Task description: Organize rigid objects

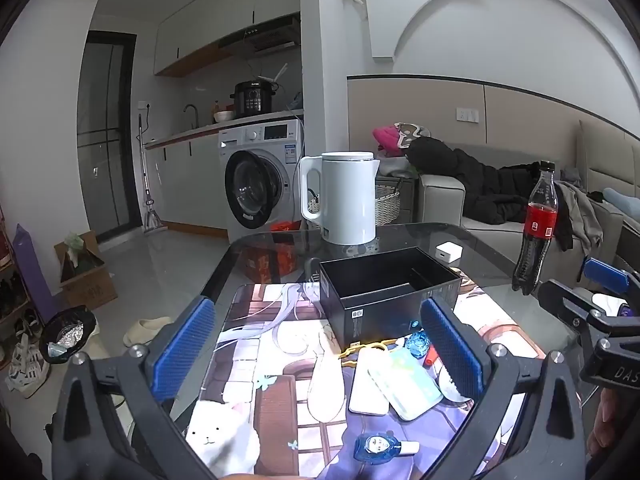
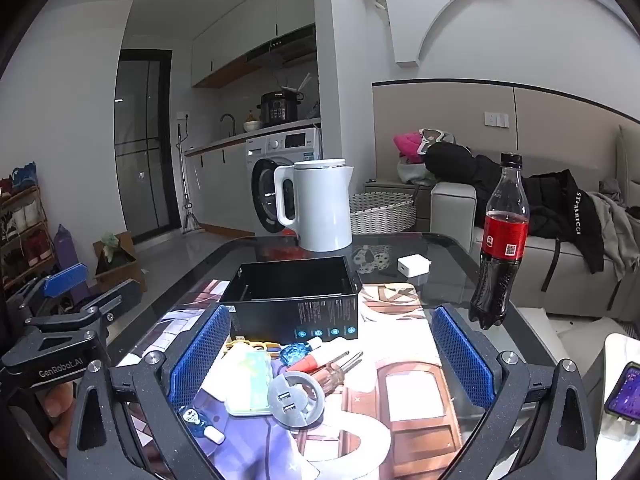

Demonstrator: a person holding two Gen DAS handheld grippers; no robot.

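Both grippers, left (image 1: 318, 354) and right (image 2: 332, 354), hover wide open and empty above the clutter (image 2: 272, 376) at lower centre, just before the empty black box (image 2: 294, 300); take one item squarely between the pads, then lower it into the box

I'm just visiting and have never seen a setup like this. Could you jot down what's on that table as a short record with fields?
surface: glass table with a printed mat
container: open black box, nothing visible inside
pile in front of box: pale green case, grey round USB hub, screwdriver, small blue bottles
behind box: white kettle, white charger
right side: cola bottle, upright, capped
left claw: open, holding nothing
right claw: open, holding nothing
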